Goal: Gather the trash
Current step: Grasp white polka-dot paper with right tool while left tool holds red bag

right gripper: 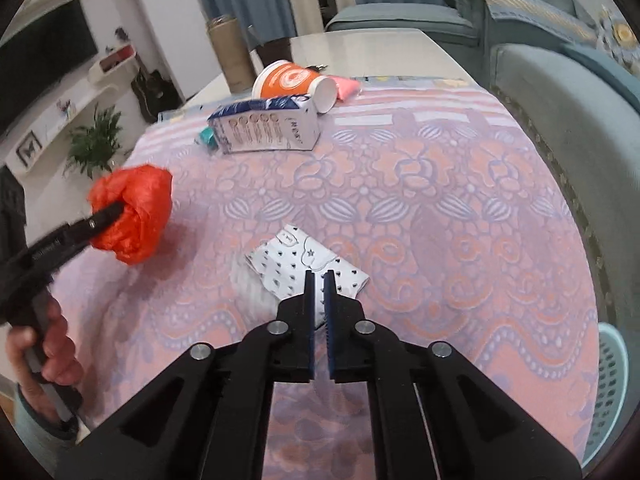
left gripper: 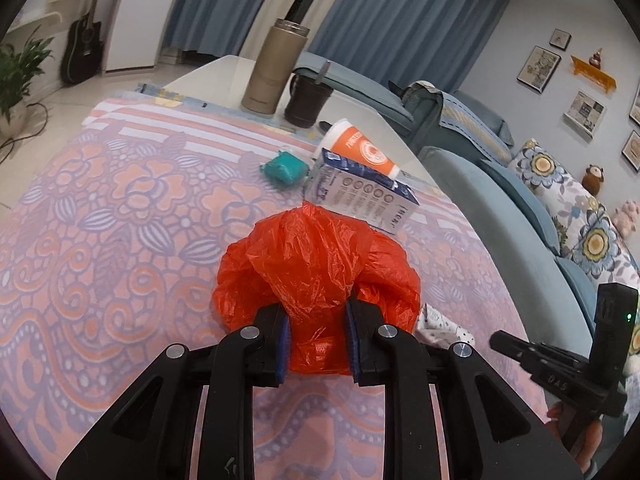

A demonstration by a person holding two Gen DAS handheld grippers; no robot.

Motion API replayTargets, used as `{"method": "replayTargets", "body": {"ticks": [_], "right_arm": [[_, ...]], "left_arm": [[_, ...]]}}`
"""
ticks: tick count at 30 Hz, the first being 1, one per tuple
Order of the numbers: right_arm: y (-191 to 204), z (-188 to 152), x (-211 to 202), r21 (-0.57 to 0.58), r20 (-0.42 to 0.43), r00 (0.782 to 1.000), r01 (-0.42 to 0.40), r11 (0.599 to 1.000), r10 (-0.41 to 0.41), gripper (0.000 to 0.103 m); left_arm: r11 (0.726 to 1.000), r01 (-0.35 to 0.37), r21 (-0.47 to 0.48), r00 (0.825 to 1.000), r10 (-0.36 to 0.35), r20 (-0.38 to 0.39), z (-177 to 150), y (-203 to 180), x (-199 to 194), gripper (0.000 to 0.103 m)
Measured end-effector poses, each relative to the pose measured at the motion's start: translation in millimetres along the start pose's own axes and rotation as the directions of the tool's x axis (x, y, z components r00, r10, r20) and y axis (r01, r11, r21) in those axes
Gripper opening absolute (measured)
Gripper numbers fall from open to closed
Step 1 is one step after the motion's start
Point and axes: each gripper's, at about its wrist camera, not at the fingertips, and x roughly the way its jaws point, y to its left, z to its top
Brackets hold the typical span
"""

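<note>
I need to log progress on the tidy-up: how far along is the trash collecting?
Nothing visibly binned yet. In hand: the left gripper is clamped on the crumpled red plastic bag, lifted off the cloth. The right gripper, nearly closed, sits over the white patterned wrapper; whether it grips is unclear. Left: the milk carton, orange paper cup, teal wad and pink item. A blue basket waits at the table edge.
</note>
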Motion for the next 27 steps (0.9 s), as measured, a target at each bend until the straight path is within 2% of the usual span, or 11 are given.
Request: {"method": "replayTargets", "body": {"ticks": [3,5,8,13,14,16,17,18,21,25,27], "right_arm": [[9.0,-5.2,-1.4,-0.046,0.03,0.999,0.02,0.999,-0.018,0.043],[15.9,-5.9,-2.0,-0.07,0.042,0.999,-0.006,0.998,0.009,0.058],[30.3,-4.9,7.0,-0.127,0.016,0.999,-0.041,0.991,0.043,0.06],[41.5,-3.8,38.0,-0.175,-0.056,0.998,-0.005,0.985,-0.005,0.059],[41.5,-3.7,42.8,-0.176,-0.067,0.998,0.008,0.984,-0.02,0.059],[39.7,-3.5,50.3,-0.176,-0.076,0.996,0.037,0.984,-0.051,0.052],[39.2,-2.7,52.3,-0.179,-0.071,0.995,0.059,0.982,-0.073,0.042],[38.6,-1.8,52.7,-0.18,-0.065,0.994,0.072,0.981,-0.085,0.024],[28.9,3.4,46.7,-0.129,-0.064,0.997,0.032,0.991,-0.041,0.005],[6.0,8.4,10.3,-0.044,0.011,0.999,0.033,0.998,-0.032,0.003],[-8.1,8.4,-18.6,-0.008,0.064,0.996,0.056,0.998,-0.055,0.003]], "left_arm": [[1.0,0.004,0.011,1.0,-0.004,0.001,-1.0,-3.4,0.1,0.02],[1.0,0.009,0.014,1.0,-0.009,-0.001,-1.2,-4.3,1.3,0.02],[1.0,0.018,0.024,1.0,-0.018,-0.01,-3.2,-7.9,4.4,0.02],[0.999,0.027,0.043,0.999,-0.026,-0.019,-4.9,-14.2,7.4,0.02],[0.998,0.03,0.047,0.999,-0.029,-0.02,-5.0,-15.4,7.9,0.02],[0.998,0.034,0.061,0.999,-0.033,-0.023,-5.1,-20.2,8.6,0.02],[0.997,0.037,0.067,0.999,-0.035,-0.024,-4.9,-22.4,9.1,0.02],[0.996,0.041,0.075,0.999,-0.039,-0.025,-4.7,-25.2,9.3,0.02],[0.992,0.059,0.116,0.998,-0.056,-0.025,-2.5,-41.8,7.1,0.02],[0.979,0.101,0.178,0.995,-0.099,-0.02,3.5,-74.7,0.6,0.02],[0.97,0.13,0.205,0.991,-0.129,-0.019,6.5,-94.1,-3.6,0.02]]}}
